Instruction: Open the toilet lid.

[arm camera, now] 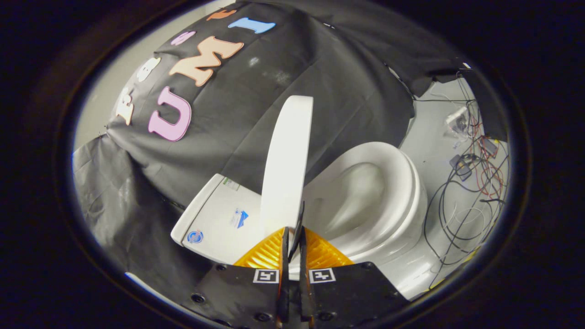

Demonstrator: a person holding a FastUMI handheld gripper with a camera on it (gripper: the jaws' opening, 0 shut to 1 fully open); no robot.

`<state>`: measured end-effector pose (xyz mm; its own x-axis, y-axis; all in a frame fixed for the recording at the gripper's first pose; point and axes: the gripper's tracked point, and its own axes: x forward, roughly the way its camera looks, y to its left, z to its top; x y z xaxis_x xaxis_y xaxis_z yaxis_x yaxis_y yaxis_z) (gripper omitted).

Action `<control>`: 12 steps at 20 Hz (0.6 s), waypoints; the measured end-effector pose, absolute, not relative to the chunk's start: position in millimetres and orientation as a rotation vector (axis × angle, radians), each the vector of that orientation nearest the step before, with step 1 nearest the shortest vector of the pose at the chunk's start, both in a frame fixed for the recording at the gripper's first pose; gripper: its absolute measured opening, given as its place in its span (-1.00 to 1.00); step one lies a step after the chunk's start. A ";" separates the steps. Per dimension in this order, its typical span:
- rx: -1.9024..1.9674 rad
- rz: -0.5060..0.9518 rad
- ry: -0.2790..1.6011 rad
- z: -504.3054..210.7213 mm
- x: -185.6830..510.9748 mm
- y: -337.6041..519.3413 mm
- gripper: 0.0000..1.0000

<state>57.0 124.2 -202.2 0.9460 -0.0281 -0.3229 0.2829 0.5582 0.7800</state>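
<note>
The toilet (365,201) lies tilted across the view beyond the fingers, its bowl and seat open on one side and its tank (215,214) on the other, against the black booth cloth. The toilet lid (288,160) stands raised nearly upright between bowl and tank, seen edge-on, rising straight ahead of the fingers. A tangle of cables (466,183) lies on the floor past the bowl. The gripper (293,237) has its fingers drawn almost together, pinching the lid's lower edge between them, as far as I can judge. The risk from here: if the lid is released short of its resting point against the tank, it could fall back onto the seat; pushed hard, it could knock the tank.
</note>
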 end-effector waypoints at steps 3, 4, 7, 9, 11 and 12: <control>0.933 -0.163 0.282 -191.1 61.8 128.6 -0.80; 0.925 -0.154 0.279 -188.2 63.0 129.8 -0.80; 0.932 -0.133 0.276 -180.5 66.8 132.6 -0.80; 0.919 -0.126 0.290 -177.5 67.9 134.7 -0.80; 0.910 -0.109 0.294 -170.5 70.4 139.0 -0.80; 0.907 -0.104 0.294 -168.0 71.4 139.9 -0.80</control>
<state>71.4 139.9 -168.0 0.9549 0.0349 -0.2948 0.2122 0.6141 0.7602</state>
